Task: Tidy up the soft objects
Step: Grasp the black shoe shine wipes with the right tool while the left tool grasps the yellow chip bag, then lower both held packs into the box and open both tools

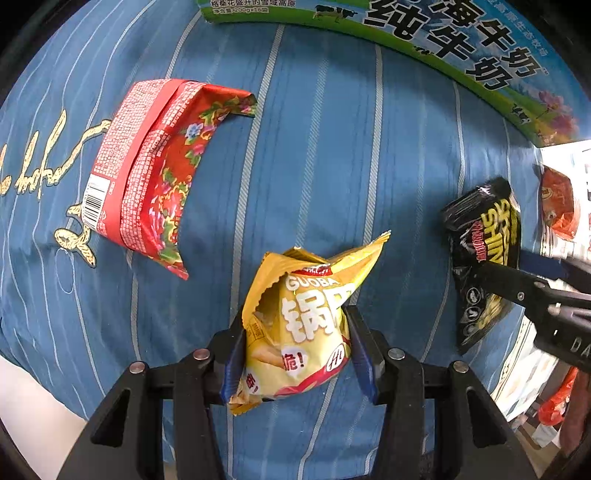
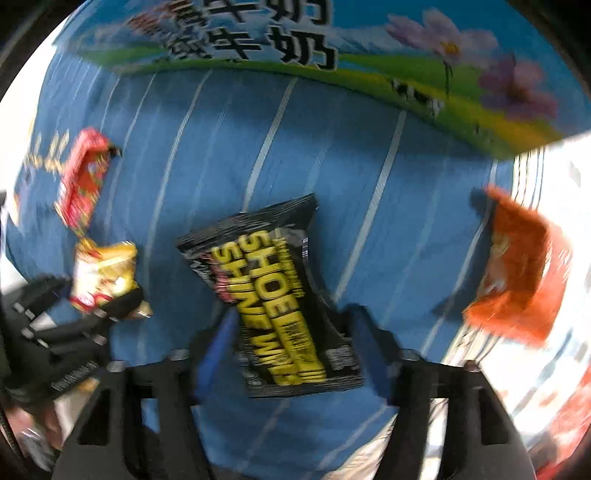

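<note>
Left wrist view: the left gripper (image 1: 295,354) has its jaws clamped on a crinkled yellow foil snack bag (image 1: 303,321), torn open at the top, above a blue striped cloth (image 1: 325,147). A glossy red floral packet (image 1: 144,173) lies flat nearby. The right gripper (image 2: 291,354) straddles a black shoe-wipe sachet (image 2: 273,295); motion blur obscures pad contact. A printed milk carton (image 1: 424,33) borders the cloth; an orange packet (image 2: 517,273) lies beside.

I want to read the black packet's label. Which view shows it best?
The right wrist view: the black packet fills the centre between the right gripper fingers, lettering readable despite blur. The left wrist view shows it small at the right edge, partly covered by that gripper.
</note>
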Demonstrator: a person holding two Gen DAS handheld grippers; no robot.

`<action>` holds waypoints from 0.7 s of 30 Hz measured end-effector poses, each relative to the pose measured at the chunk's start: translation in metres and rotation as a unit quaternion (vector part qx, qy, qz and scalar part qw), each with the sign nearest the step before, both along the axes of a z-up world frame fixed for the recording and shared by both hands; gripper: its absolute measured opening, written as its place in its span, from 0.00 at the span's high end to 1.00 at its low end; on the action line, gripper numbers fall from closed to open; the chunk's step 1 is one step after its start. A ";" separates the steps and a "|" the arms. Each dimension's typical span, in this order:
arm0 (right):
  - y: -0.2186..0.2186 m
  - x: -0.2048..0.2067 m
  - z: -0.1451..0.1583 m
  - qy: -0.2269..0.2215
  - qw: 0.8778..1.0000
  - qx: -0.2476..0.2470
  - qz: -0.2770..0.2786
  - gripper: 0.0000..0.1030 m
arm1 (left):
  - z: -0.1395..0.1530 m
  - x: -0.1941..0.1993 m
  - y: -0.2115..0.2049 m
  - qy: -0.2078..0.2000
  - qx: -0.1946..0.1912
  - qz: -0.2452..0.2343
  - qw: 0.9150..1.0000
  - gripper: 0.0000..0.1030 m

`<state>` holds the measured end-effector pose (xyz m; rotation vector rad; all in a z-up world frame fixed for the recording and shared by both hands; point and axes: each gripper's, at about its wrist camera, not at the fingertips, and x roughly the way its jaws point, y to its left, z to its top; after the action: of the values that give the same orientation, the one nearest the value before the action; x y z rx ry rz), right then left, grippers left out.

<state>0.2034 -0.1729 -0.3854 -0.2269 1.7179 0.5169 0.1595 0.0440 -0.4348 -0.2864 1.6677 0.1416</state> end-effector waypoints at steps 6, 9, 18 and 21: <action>-0.043 0.016 -0.004 0.065 0.984 0.038 -0.159 0.46 | 0.000 0.004 0.005 -0.001 -0.002 -0.002 1.000 0.54; -0.082 0.008 0.016 0.028 0.983 0.041 -0.175 0.33 | 0.000 0.007 0.006 -0.001 -0.003 -0.003 1.000 0.54; -0.064 0.015 0.000 -0.022 0.991 -0.038 -0.127 0.49 | 0.005 0.024 -0.010 -0.017 0.031 -0.040 0.999 0.59; -0.063 0.008 0.006 -0.020 0.990 -0.050 -0.132 0.53 | 0.014 0.027 -0.014 -0.033 0.044 -0.045 0.997 0.59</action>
<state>0.2118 -0.2359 -0.3791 -0.0777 1.7053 0.2298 0.1864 0.0304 -0.4211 -0.1470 1.6019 0.1373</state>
